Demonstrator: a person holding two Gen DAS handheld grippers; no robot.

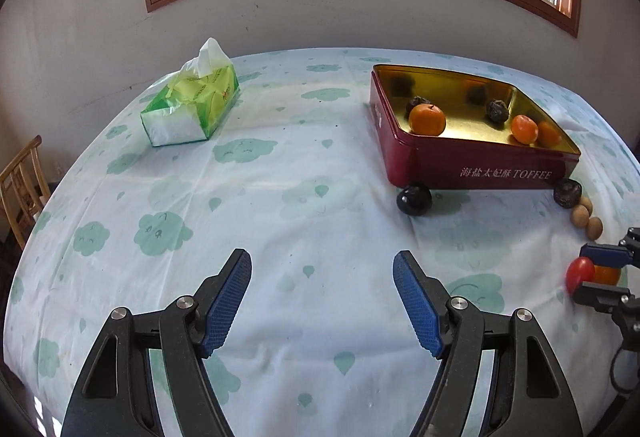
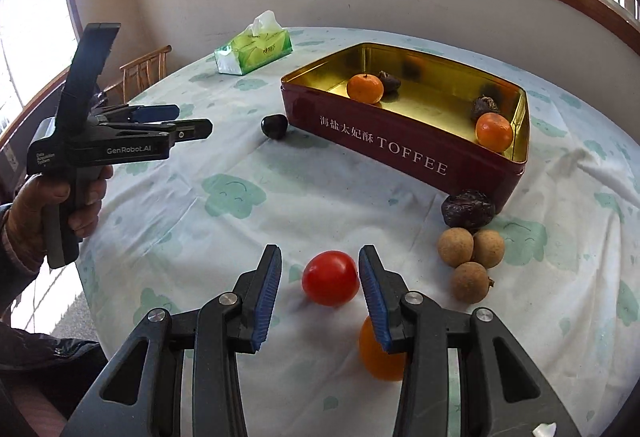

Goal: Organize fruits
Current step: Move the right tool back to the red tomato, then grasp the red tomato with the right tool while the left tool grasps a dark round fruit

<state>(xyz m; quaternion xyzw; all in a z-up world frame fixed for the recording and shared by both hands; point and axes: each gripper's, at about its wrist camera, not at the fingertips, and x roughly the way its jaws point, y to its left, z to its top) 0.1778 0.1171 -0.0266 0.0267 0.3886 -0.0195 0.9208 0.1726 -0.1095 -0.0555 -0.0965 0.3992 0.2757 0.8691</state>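
Right claw (image 2: 320, 291) open around tomato (image 2: 330, 278), left claw (image 1: 322, 301) open, empty

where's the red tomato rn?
Right wrist view: the red tomato sits on the tablecloth between the right gripper's open jaws, ungrasped, an orange fruit just behind it.
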